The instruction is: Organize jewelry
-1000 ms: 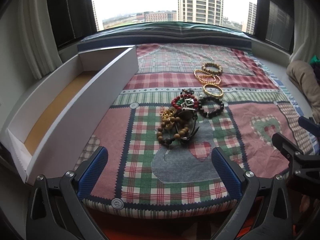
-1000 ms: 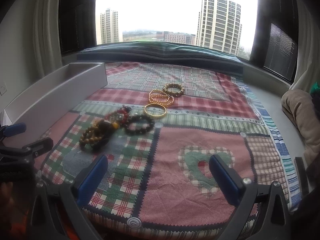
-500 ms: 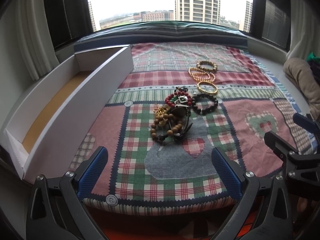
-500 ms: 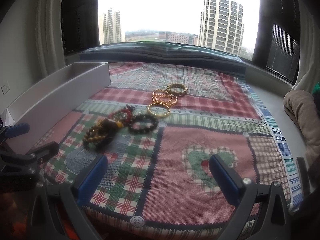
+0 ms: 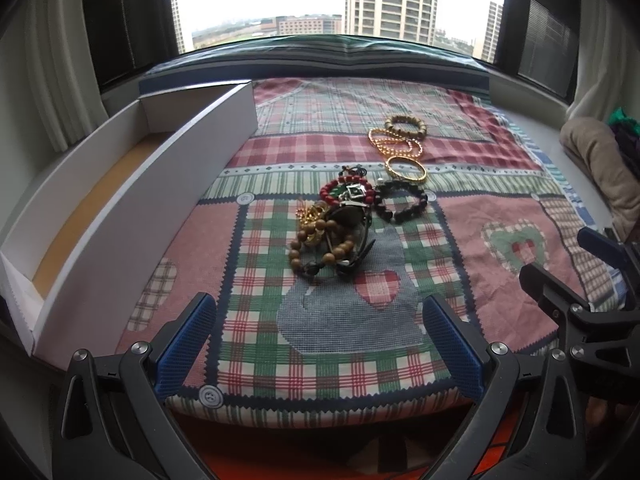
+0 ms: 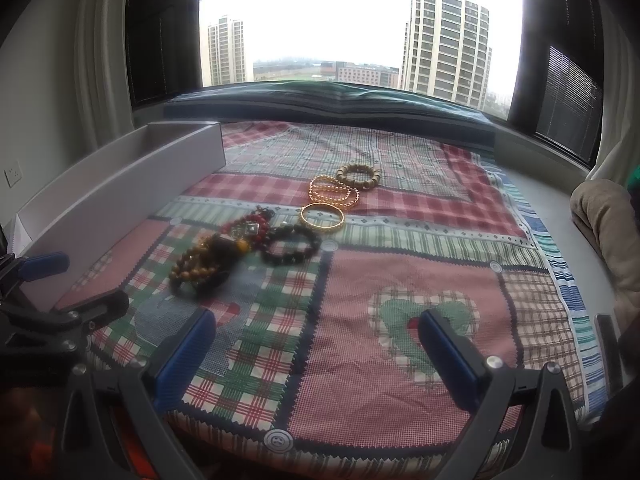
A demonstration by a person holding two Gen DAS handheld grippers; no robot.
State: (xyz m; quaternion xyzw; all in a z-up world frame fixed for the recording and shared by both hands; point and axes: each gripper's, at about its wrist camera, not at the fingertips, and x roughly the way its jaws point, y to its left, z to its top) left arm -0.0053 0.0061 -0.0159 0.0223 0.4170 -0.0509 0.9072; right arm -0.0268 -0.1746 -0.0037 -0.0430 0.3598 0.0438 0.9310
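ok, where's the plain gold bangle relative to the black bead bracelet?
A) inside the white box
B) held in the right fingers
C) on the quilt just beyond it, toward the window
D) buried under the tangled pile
C: the gold bangle lies flat on the quilt just past the black bead bracelet, window side, outside the white box.

1. The right gripper [image 6: 316,344] hung over the near edge of the patchwork cloth [image 6: 400,280], its blue pads wide apart and holding nothing.
2. A tangled heap of bead bracelets [image 6: 208,260] lay left of centre.
3. Just right of it lay a dark bead bracelet [image 6: 291,245], with a gold bangle [image 6: 322,217], a gold bead strand [image 6: 334,192] and a wooden bead bracelet [image 6: 359,176] beyond.
4. A long white box [image 6: 120,200] lay along the left.
5. The left gripper [image 6: 60,292] showed at the near left edge.
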